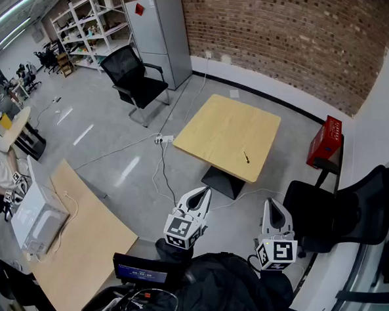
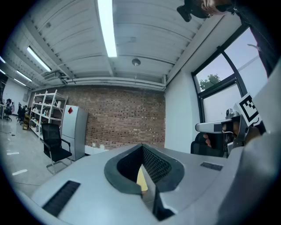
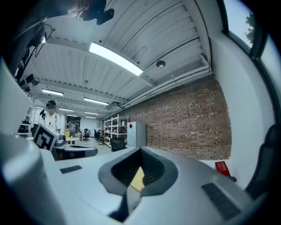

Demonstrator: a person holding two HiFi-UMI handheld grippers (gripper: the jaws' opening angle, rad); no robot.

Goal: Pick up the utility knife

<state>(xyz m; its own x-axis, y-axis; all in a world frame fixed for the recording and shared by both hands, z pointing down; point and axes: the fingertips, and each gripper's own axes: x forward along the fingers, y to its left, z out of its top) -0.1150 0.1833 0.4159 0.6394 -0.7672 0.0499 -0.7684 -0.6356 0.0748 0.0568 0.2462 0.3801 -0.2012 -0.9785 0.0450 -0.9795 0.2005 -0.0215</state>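
On the wooden table far ahead lies the knife; both tongs are clenched and empty.

At 12 o'clock from you, well apart from both grippers, the wooden table [image 1: 216, 130] stands on the grey floor [image 1: 109, 146]. A small dark thing, which I judge to be the utility knife [image 1: 246, 157], lies alone on it toward the 4 o'clock side, near the edge. Your left gripper [image 1: 206, 192] and right gripper [image 1: 271, 202] hang low in front of your body, at 7 and 5 o'clock of the knife. Each gripper view shows its jaws closed together with nothing between them. The step in hand is, I think, the approach; no grasp is begun yet. The next move calls for going to the table, releasing the jaws of one gripper, and lowering it across the knife's slim body.
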